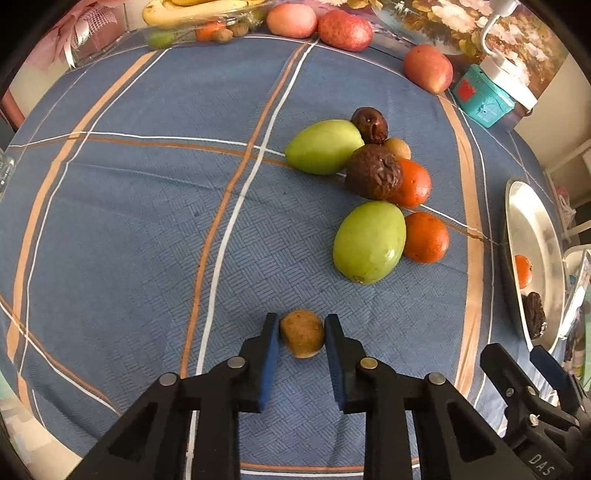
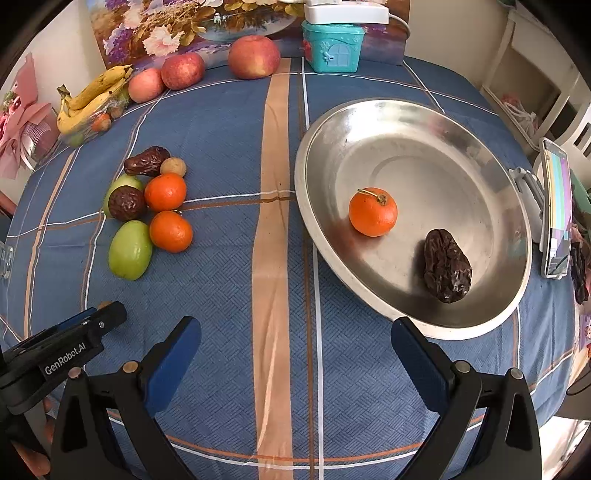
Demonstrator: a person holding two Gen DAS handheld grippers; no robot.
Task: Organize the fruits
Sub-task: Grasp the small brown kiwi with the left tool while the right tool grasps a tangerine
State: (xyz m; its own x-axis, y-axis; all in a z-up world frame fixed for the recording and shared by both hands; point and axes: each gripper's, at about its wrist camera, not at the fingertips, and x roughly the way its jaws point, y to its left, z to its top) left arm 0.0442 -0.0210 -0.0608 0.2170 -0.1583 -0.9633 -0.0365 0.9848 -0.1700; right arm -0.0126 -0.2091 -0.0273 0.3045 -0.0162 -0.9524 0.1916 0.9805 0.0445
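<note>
A tabletop under blue plaid cloth stands against a pale wall, a floral painting propped at twelve o'clock, white shelving at two o'clock, in soft daylight.

Colours/patterns:
Cloth blue weave, tan/white plaid stripes. Bowl silver. Oranges orange, guavas green, dates dark brown, box teal.
</note>
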